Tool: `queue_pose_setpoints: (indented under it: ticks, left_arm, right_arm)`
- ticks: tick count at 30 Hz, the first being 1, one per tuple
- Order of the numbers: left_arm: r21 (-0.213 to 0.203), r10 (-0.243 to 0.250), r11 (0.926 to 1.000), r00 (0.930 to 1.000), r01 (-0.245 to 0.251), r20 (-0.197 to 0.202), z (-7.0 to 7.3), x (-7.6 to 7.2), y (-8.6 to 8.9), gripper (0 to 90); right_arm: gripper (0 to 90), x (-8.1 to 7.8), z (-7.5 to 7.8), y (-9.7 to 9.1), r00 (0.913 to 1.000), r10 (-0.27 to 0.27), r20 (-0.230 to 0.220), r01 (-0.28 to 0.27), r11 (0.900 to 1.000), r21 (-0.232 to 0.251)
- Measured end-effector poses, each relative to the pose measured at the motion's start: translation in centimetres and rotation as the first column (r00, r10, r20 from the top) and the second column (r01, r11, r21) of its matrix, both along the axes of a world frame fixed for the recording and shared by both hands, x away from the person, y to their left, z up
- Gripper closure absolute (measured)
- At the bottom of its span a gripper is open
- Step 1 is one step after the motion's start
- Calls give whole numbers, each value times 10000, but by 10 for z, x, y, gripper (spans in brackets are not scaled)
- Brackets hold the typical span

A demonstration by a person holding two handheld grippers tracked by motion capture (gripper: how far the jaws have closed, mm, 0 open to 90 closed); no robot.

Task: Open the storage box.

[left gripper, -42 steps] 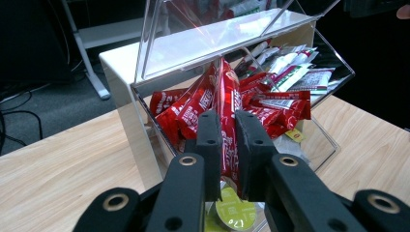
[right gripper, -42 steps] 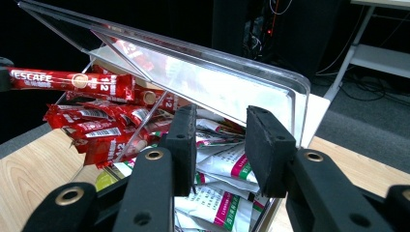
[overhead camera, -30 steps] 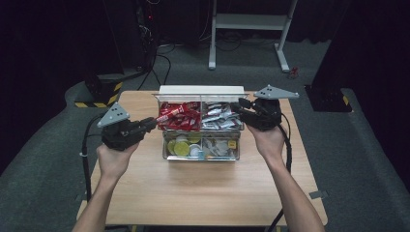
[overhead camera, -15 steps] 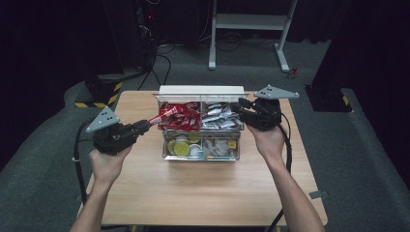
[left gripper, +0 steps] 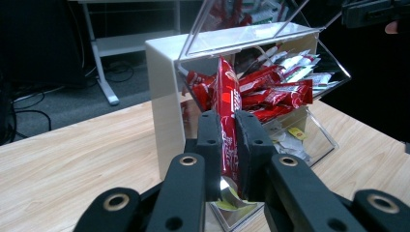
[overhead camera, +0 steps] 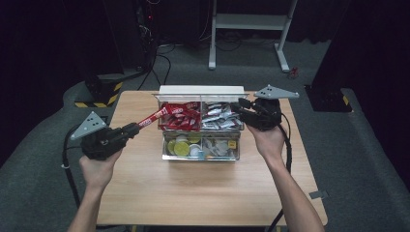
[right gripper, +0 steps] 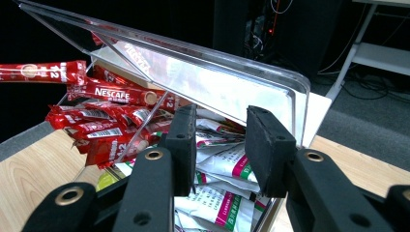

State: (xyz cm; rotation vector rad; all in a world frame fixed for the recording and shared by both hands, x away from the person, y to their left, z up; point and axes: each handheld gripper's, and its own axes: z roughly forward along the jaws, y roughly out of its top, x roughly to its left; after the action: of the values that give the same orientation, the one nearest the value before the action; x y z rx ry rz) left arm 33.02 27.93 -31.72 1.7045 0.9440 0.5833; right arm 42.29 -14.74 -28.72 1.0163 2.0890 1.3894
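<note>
Up close, left claw (left gripper: 231, 145) around red sachet (left gripper: 228, 104).

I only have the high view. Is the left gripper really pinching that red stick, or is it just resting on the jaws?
Observer: Pinched. The left gripper has both pads pressed flat on the red stick.
Operator: And the right one?
Observer: The right gripper has its jaws apart, with the clear lid raised just beyond them. I can't tell if they touch.
Operator: What are the sticks?
Observer: One of the red sachets in the box reads Nescafe.
</note>
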Motion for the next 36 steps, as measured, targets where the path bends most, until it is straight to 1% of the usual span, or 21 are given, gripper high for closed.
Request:
queue_pose_setpoints:
  ticks: [3, 11, 15, 26, 30, 32, 36]
  left_arm:
    - [-148, 101, 9998, 9999, -101, 33, -1, -2, 4, 817]
    - [-361, 332, 9988, 9994, -328, 112, -2, -7, 16, 817]
    - [-625, 349, 9974, 9994, -344, 72, -5, -9, 22, 817]
    - [-674, 789, 9947, 9968, -779, 117, -7, -13, 32, 816]
    - [-818, 833, 9932, 9965, -827, 34, -9, -13, 35, 815]
    - [-780, 874, 9932, 9962, -870, 18, -11, -13, 35, 815]
    - [-815, 975, 9919, 9952, -976, -44, -14, -13, 38, 815]
  right_arm:
    - [646, 0, 0, 0, 10000, -8, 3, 8, 10000, -5]
    - [646, 0, 0, 0, 10000, -13, 4, 13, 10000, -3]
    - [646, 0, 0, 0, 10000, -19, 5, 19, 10000, 0]
    - [646, 0, 0, 0, 10000, -28, 14, 28, 10000, -24]
    - [645, 0, 0, 1, 10000, -23, 41, 23, 10000, -52]
    - [645, 0, -1, 1, 10000, -25, 49, 26, 9999, -126]
    - [645, 0, -1, 2, 10000, -34, 31, 34, 9999, -118]
